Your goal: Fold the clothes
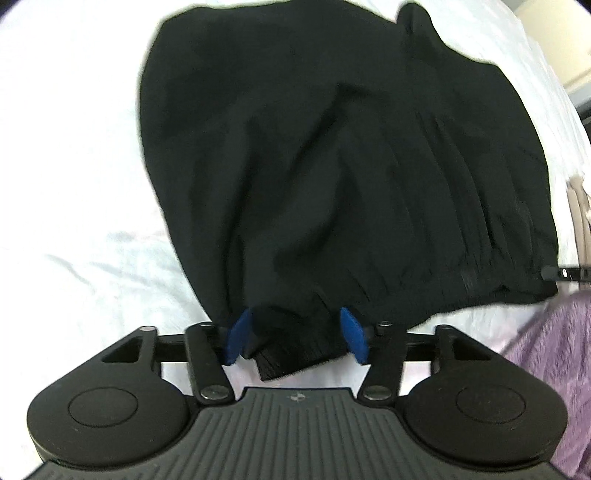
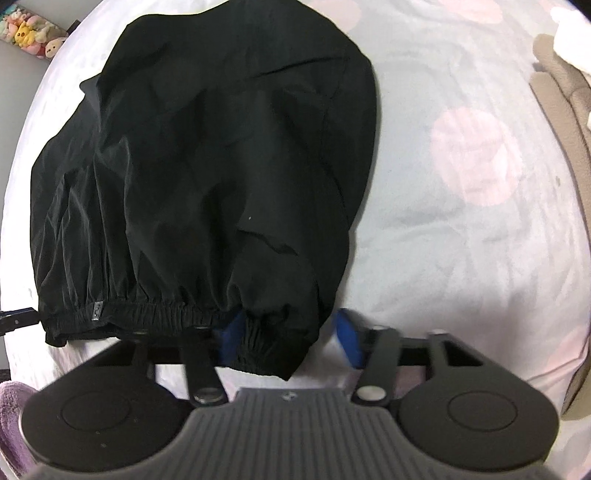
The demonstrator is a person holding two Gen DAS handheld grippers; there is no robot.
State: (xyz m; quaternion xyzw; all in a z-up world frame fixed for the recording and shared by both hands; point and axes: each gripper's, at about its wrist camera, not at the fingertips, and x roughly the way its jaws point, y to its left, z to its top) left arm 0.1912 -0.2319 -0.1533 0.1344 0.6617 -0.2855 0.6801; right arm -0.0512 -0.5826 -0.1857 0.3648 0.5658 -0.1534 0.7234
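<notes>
Straddling ribbed cuff (image 1: 295, 350) at lower centre of left wrist view: left gripper (image 1: 295, 338) jaws apart, blue pads not pressing. Black jacket (image 1: 332, 158) fills centre, flat on white bedsheet (image 1: 74, 166).

Right wrist view: right gripper (image 2: 290, 341) likewise open around second cuff (image 2: 266, 350), lower centre. Jacket spreads upper left.

Step judged: grasping both cuffs. Next: close pads squarely, lift together, fold.

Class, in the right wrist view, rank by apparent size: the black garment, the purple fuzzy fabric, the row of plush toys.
1. Black garment, by far the largest.
2. Purple fuzzy fabric, cut off at the frame edge, so unsure.
3. Row of plush toys, distant, so their small look may mislead.
</notes>
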